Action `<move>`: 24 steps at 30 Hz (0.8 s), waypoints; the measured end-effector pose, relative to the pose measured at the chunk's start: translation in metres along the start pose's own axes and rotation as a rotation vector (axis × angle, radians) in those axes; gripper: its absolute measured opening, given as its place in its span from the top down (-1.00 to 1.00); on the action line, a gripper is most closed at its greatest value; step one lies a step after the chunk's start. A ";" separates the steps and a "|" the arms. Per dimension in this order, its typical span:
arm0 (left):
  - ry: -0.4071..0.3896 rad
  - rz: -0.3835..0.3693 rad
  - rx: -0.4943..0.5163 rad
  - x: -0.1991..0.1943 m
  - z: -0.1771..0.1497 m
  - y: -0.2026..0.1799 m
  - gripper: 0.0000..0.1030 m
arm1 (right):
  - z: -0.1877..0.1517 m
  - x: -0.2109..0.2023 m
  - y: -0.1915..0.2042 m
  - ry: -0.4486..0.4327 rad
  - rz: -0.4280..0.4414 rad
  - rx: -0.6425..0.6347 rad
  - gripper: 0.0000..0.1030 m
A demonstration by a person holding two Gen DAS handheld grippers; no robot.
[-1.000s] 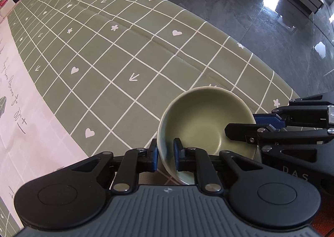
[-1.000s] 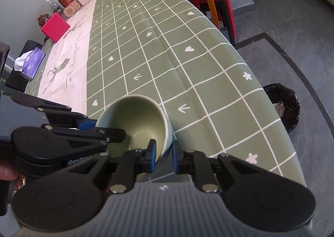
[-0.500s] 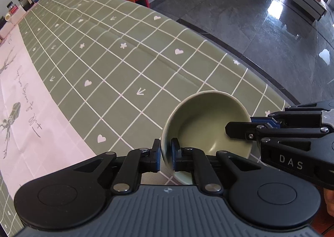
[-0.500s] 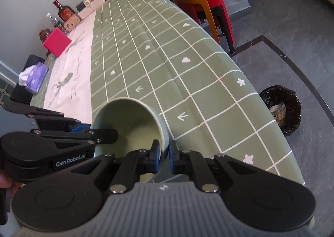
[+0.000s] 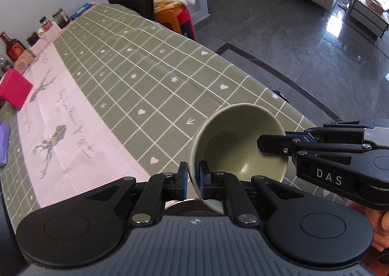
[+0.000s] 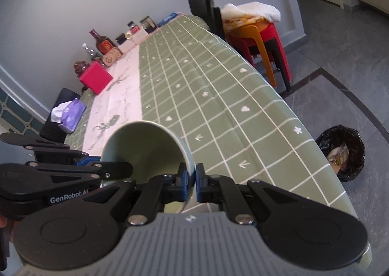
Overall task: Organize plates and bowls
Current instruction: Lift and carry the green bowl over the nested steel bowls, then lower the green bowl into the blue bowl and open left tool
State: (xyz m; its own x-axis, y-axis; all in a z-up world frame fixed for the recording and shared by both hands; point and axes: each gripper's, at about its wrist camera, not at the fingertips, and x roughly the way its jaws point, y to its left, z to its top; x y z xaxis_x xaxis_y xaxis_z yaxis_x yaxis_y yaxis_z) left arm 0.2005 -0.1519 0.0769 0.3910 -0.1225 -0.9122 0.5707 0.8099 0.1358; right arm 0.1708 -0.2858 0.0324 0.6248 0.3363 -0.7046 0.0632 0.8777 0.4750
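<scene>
A pale green bowl [image 5: 233, 144] is held in the air above the near end of the green checked tablecloth [image 5: 145, 76]. My left gripper [image 5: 193, 175] is shut on the bowl's near left rim. My right gripper [image 5: 272, 141] comes in from the right and is shut on the opposite rim. In the right wrist view the bowl [image 6: 145, 144] tilts with its opening toward the camera. There my right gripper [image 6: 192, 182] pinches its right rim, and my left gripper [image 6: 116, 166] clamps its left rim. No plates are in view.
A pink runner [image 5: 68, 115] lies along the cloth's left side. A red box [image 6: 96, 78], bottles [image 6: 102, 44], jars and a purple tissue pack [image 6: 71, 116] stand at the far left. Stacked stools [image 6: 262, 33] and a black bin [image 6: 342, 152] stand on the floor to the right.
Both grippers have lifted the bowl higher off the table, together. The views have tipped up, so more of the far table and wall shows. Both grips stay closed.
</scene>
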 end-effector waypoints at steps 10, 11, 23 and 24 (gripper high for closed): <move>0.009 0.001 -0.114 -0.041 -0.035 0.027 0.80 | -0.005 -0.018 0.046 0.067 0.073 -0.094 0.92; 0.009 -0.006 -0.128 -0.043 -0.040 0.029 0.80 | -0.007 -0.019 0.050 0.078 0.074 -0.107 0.92; 0.096 -0.131 -0.351 -0.016 -0.094 0.057 0.80 | -0.035 0.003 0.073 0.208 0.030 -0.223 0.92; 0.101 -0.132 -0.357 -0.013 -0.097 0.058 0.80 | -0.036 0.006 0.072 0.218 0.028 -0.221 0.91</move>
State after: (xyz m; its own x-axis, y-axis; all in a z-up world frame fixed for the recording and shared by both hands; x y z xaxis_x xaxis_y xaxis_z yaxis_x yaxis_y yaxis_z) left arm 0.1584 -0.0476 0.0587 0.2482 -0.1962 -0.9486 0.3169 0.9418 -0.1118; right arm 0.1512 -0.2079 0.0431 0.4410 0.4053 -0.8008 -0.1370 0.9122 0.3862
